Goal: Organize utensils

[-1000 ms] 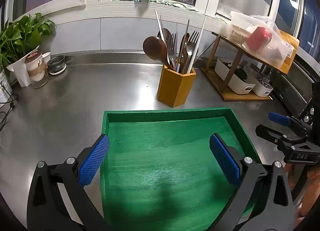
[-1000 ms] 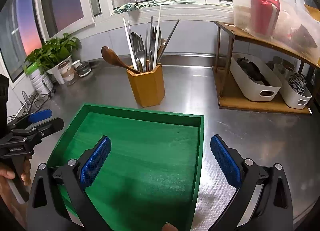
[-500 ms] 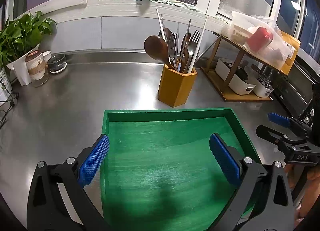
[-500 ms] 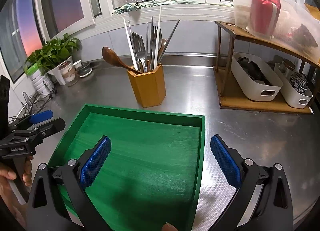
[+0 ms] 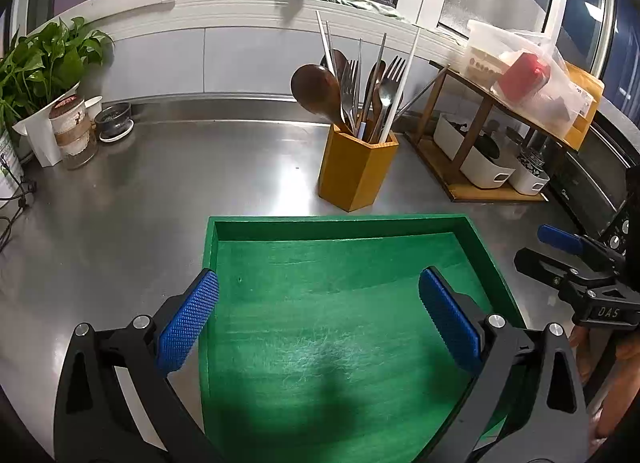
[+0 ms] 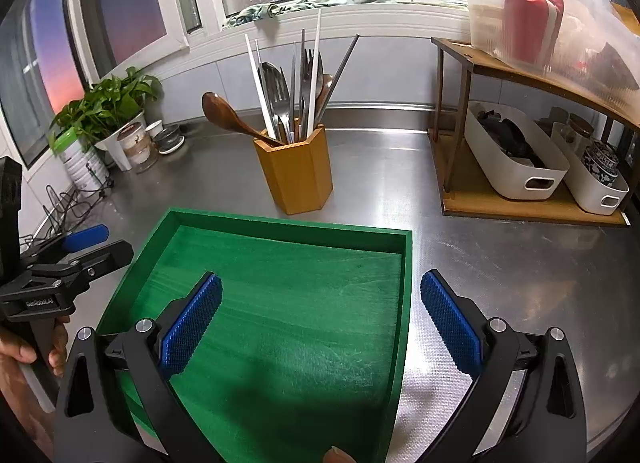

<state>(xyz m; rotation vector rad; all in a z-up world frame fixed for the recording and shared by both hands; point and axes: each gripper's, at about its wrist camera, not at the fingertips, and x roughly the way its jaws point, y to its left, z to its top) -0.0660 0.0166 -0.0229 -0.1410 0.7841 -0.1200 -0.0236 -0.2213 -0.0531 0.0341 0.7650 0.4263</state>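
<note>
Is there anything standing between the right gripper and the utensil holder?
Nothing visible does. The right gripper, jaws open, hovers over the green tray, which holds nothing. Beyond its far wall, only bare steel counter lies before the wooden utensil holder.

The steel countertop [image 5: 168, 191] is brushed and shiny. The green tray [image 5: 340, 303] shows matt, scuffed wood grain. The holder [image 6: 298, 173] is smooth wood; the forks [image 5: 386, 79] are glossy metal.

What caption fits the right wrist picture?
Open right gripper above an empty green tray, utensil holder beyond.
</note>
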